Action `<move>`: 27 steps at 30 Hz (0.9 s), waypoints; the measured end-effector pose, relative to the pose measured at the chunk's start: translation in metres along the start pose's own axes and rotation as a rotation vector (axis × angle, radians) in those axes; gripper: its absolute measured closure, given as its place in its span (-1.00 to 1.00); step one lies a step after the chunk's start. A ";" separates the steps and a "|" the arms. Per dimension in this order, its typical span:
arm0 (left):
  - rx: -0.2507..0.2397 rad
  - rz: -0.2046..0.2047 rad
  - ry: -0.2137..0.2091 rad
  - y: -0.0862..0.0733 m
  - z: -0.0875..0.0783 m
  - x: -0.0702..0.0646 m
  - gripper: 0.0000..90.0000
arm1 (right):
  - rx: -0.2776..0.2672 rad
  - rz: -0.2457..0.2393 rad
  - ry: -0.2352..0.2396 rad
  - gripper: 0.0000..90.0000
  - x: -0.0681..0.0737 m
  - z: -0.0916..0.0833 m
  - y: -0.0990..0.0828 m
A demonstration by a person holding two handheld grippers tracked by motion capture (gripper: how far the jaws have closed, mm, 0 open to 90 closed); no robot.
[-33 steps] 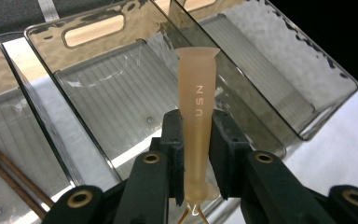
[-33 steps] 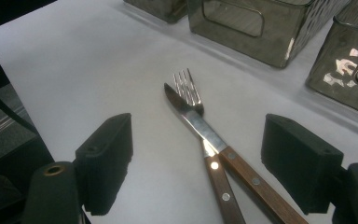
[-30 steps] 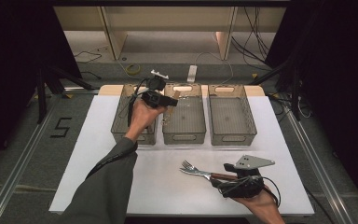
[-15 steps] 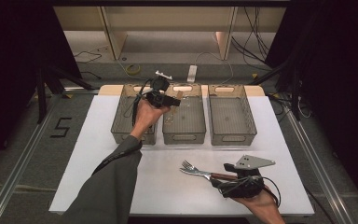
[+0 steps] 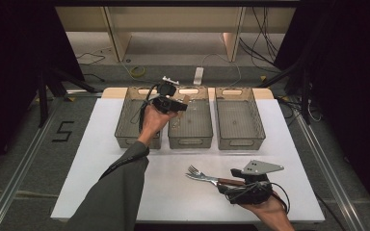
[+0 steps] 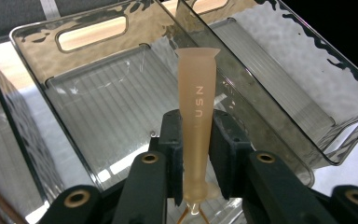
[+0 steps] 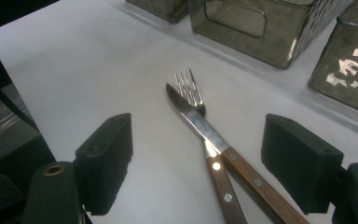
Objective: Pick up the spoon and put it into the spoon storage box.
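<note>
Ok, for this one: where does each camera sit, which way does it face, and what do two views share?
High view: above the person's side, facing forward and down on the table; both forearms, left tool, right tool.
Left gripper view: rides the left tool, looking along its jaws, shut on a tan handle, into the middle bin.
Right gripper view: rides the right tool, open jaws either side of the fork and knife.
Shared: high and right views both show fork, knife, bins.
</note>
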State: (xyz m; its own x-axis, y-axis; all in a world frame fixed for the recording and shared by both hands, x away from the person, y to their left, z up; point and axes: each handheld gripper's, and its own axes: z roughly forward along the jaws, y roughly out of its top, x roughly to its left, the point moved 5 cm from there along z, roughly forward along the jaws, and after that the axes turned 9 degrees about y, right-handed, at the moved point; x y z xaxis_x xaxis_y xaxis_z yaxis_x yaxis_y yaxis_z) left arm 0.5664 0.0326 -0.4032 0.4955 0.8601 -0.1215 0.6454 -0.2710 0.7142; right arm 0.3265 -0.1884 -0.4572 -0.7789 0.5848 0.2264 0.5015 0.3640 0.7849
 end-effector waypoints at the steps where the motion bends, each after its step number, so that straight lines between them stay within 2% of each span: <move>1: 0.000 -0.003 -0.002 -0.001 0.001 0.000 0.56 | -0.001 -0.001 0.001 -0.43 0.000 0.000 0.000; 2: 0.004 -0.028 -0.023 -0.001 0.002 0.000 0.43 | 0.000 0.000 0.001 -0.43 0.000 0.000 0.000; 5: 0.006 -0.039 -0.035 0.001 0.001 -0.001 0.09 | 0.000 0.005 0.002 -0.43 0.000 -0.001 0.000; 12: 0.008 -0.029 -0.029 0.005 -0.009 -0.002 -0.28 | -0.001 0.004 0.001 -0.43 0.000 -0.001 0.000; 15: 0.012 -0.017 -0.033 0.003 -0.015 -0.002 -0.38 | 0.003 0.007 0.000 -0.43 0.000 0.000 0.000; 21: 0.012 -0.025 -0.045 0.001 -0.024 0.000 -0.53 | 0.002 0.005 0.001 -0.43 0.000 0.000 0.000; 27: -0.007 -0.031 -0.064 -0.005 -0.038 -0.001 -0.58 | 0.000 0.007 -0.002 -0.43 -0.001 0.001 0.000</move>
State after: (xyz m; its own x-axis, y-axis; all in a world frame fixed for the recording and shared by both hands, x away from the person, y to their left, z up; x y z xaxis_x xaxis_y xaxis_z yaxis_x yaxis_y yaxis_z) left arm 0.5405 0.0491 -0.3805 0.5119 0.8383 -0.1875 0.6568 -0.2413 0.7144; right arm 0.3276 -0.1888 -0.4578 -0.7745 0.5890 0.2307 0.5069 0.3597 0.7834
